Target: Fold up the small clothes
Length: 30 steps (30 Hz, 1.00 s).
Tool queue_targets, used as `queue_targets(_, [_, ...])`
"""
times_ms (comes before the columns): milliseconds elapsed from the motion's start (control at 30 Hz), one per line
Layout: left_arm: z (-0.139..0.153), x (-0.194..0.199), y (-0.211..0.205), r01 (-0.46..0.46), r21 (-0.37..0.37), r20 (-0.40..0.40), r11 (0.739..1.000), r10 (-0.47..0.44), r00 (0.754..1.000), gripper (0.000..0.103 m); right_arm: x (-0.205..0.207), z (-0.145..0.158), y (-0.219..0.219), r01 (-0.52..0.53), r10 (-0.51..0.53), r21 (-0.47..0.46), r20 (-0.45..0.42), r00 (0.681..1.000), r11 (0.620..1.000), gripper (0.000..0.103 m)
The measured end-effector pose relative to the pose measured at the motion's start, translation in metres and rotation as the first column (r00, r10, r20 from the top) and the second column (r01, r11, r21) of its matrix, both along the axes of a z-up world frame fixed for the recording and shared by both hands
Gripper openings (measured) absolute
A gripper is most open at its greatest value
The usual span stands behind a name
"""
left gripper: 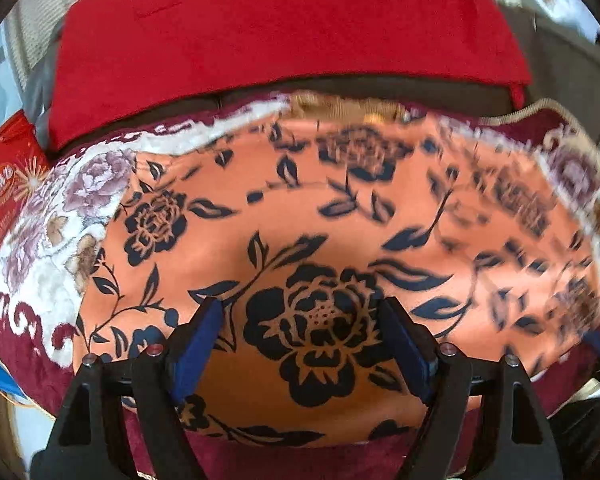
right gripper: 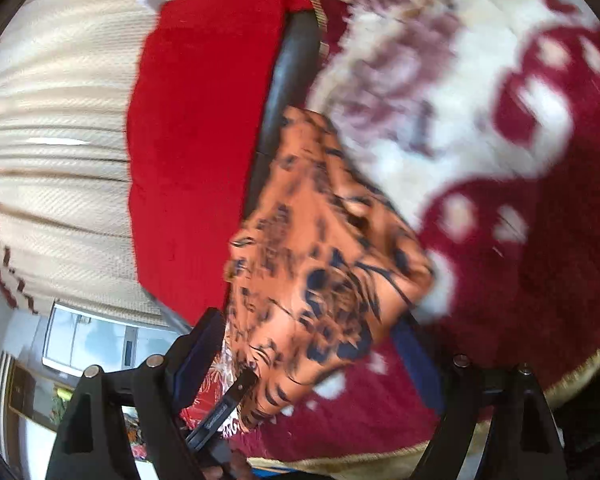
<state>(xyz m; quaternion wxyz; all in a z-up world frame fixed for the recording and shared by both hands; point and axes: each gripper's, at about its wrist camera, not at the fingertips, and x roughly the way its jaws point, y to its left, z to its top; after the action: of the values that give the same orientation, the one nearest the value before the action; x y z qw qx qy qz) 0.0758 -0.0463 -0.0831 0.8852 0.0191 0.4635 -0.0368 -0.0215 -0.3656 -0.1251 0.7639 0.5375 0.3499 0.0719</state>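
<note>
An orange cloth [left gripper: 300,240] with a dark blue flower print lies spread flat on a maroon and white floral blanket [left gripper: 52,272]. My left gripper [left gripper: 300,308] hangs open just above the cloth's near part, its blue pads [left gripper: 202,340] on either side of a large printed flower, with nothing pinched. In the right wrist view, which is rolled sideways and blurred, the same cloth [right gripper: 324,256] reaches in between the fingers of my right gripper [right gripper: 308,332]. That gripper is open, and its blue pads [right gripper: 198,348] stand wide apart without pressing the fabric.
A red cushion [left gripper: 280,28] lies behind the blanket, also seen as the red cushion [right gripper: 196,140] beside a cream ribbed curtain [right gripper: 60,140]. A red printed box [left gripper: 4,192] sits at the left edge. A dark bar with lettering [right gripper: 224,408] pokes in near the right gripper's left finger.
</note>
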Motion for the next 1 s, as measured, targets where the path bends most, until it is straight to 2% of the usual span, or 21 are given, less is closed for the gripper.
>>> queue_targets(33, [0.006, 0.000, 0.001, -0.003, -0.017, 0.018, 1.000, 0.003, 1.000, 0.081, 0.002, 0.002, 0.001, 0.003, -0.003, -0.027, 0.000, 1.000, 1.000, 0.087])
queue_targets(100, [0.009, 0.005, 0.002, -0.007, -0.001, 0.031, 1.000, 0.007, 0.999, 0.081, 0.008, -0.003, 0.001, 0.003, -0.005, -0.055, -0.026, 1.000, 0.998, 0.087])
queue_targets(233, [-0.011, 0.015, 0.005, -0.022, 0.017, -0.033, 1.000, 0.022, 0.999, 0.081, 0.018, -0.003, -0.002, 0.016, -0.017, -0.056, -0.024, 1.000, 0.998, 0.087])
queue_targets(433, [-0.011, 0.015, 0.004, -0.011, 0.017, -0.026, 1.000, 0.011, 1.000, 0.083, 0.033, 0.007, -0.004, 0.023, -0.025, -0.093, -0.014, 1.000, 0.995, 0.087])
queue_targets(567, [-0.005, 0.015, 0.005, -0.018, -0.001, -0.022, 1.000, 0.018, 1.000, 0.082, 0.040, 0.017, -0.003, 0.010, -0.012, -0.161, -0.007, 1.000, 0.987, 0.087])
queue_targets(733, [-0.004, 0.019, 0.005, -0.019, -0.002, -0.009, 1.000, 0.019, 1.000, 0.082, 0.044, 0.009, -0.008, 0.015, -0.019, -0.145, -0.027, 0.999, 0.989, 0.086])
queue_targets(767, [-0.011, 0.021, 0.005, -0.017, 0.005, -0.027, 1.000, 0.017, 0.999, 0.083, 0.043, 0.009, -0.008, 0.013, -0.017, -0.152, -0.025, 1.000, 0.988, 0.086])
queue_targets(800, [-0.020, 0.024, 0.004, -0.012, 0.021, -0.033, 1.000, 0.013, 0.999, 0.090, 0.045, 0.010, -0.008, 0.009, -0.013, -0.165, -0.027, 1.000, 0.986, 0.086])
queue_targets(867, [-0.026, 0.025, 0.000, 0.000, 0.073, -0.007, 0.997, 0.001, 1.000, 0.094, 0.047, 0.010, -0.008, 0.006, -0.012, -0.173, -0.034, 0.999, 0.985, 0.085])
queue_targets(933, [-0.024, 0.027, 0.003, -0.001, 0.059, -0.024, 0.998, 0.003, 1.000, 0.094, 0.050, 0.008, -0.009, 0.000, -0.008, -0.186, -0.042, 0.999, 0.983, 0.078])
queue_targets(967, [-0.020, 0.028, 0.004, -0.003, 0.050, -0.037, 0.999, 0.005, 0.999, 0.093, 0.053, 0.008, -0.007, -0.008, -0.004, -0.208, -0.059, 0.998, 0.978, 0.067])
queue_targets(1000, [-0.016, 0.028, 0.006, -0.007, 0.044, -0.037, 0.999, 0.008, 0.999, 0.093, 0.055, 0.007, -0.007, -0.012, -0.004, -0.219, -0.071, 0.997, 0.976, 0.062])
